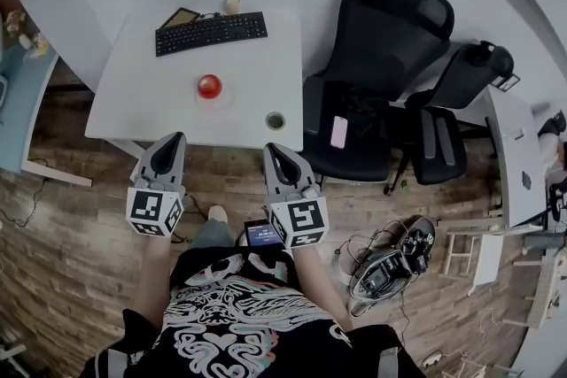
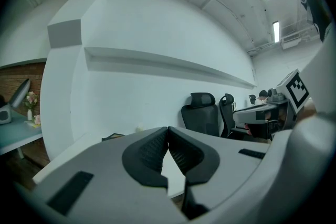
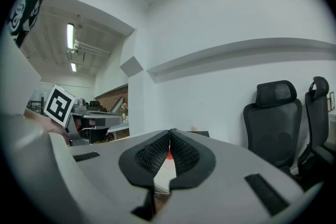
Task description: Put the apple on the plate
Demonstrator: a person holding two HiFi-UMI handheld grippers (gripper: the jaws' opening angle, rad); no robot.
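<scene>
A red apple (image 1: 209,86) rests on a pale round plate (image 1: 221,100) near the middle of the white table (image 1: 133,93). Both grippers hang over the wooden floor just short of the table's near edge, pointing at it. My left gripper (image 1: 176,138) is shut and empty, its tips (image 2: 167,128) pressed together. My right gripper (image 1: 271,148) is also shut with nothing in it, its tips (image 3: 169,131) closed. A sliver of the apple (image 3: 168,155) shows through the gap below the right gripper's pads. In the left gripper view the apple is hidden.
A black keyboard (image 1: 211,32), a dark tablet (image 1: 180,17) and a small cup (image 1: 231,4) lie at the table's far side. A small ring-shaped object (image 1: 275,120) sits near the front right corner. Black office chairs (image 1: 381,75) stand to the right; cables and gear (image 1: 381,270) lie on the floor.
</scene>
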